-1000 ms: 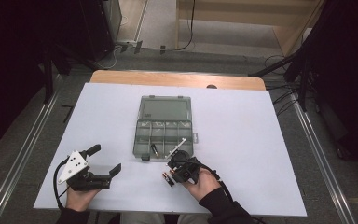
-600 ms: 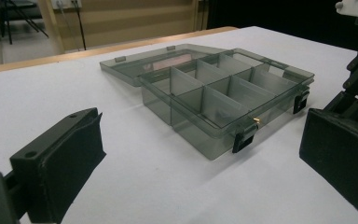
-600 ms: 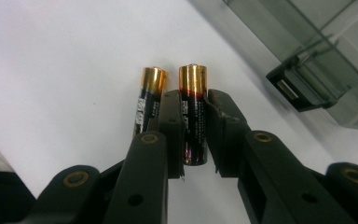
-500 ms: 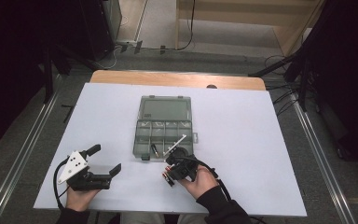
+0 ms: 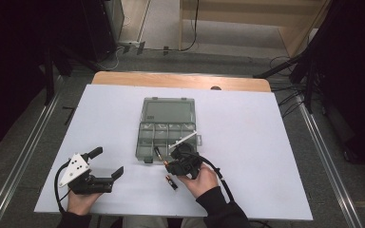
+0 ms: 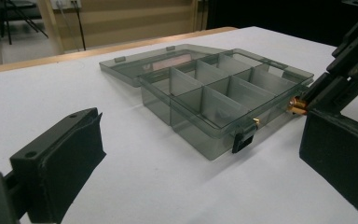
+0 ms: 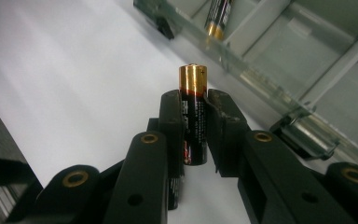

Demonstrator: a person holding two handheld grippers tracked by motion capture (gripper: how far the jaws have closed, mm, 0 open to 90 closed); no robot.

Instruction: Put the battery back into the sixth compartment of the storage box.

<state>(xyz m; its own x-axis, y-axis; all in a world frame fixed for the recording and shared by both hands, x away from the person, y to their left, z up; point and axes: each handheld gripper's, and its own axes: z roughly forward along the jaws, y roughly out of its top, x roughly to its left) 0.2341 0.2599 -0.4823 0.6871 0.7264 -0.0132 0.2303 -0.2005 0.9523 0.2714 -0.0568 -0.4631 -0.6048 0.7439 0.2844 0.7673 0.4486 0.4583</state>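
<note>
My right gripper (image 5: 170, 165) is shut on an AA battery (image 7: 193, 107), black with a gold end, held upright between its fingertips just off the front edge of a clear grey compartment box (image 5: 166, 128). The battery's gold tip (image 6: 297, 106) sits close to the box's front wall. Another battery (image 5: 158, 153) lies in a front compartment (image 7: 219, 16). A third battery (image 5: 171, 182) lies on the table beside the right hand. My left gripper (image 5: 107, 162) rests open at the front left, nothing between its jaws, pointing at the box (image 6: 223, 93).
The box's lid (image 5: 167, 110) lies open flat on the far side. The white tabletop (image 5: 266, 142) stretches wide on both sides of the box. A wooden edge (image 5: 180, 80) borders the far side, with dark floor and cables beyond.
The right hand has shifted slightly left and toward the box's front edge with the battery in its jaws. The left gripper has not moved.
</note>
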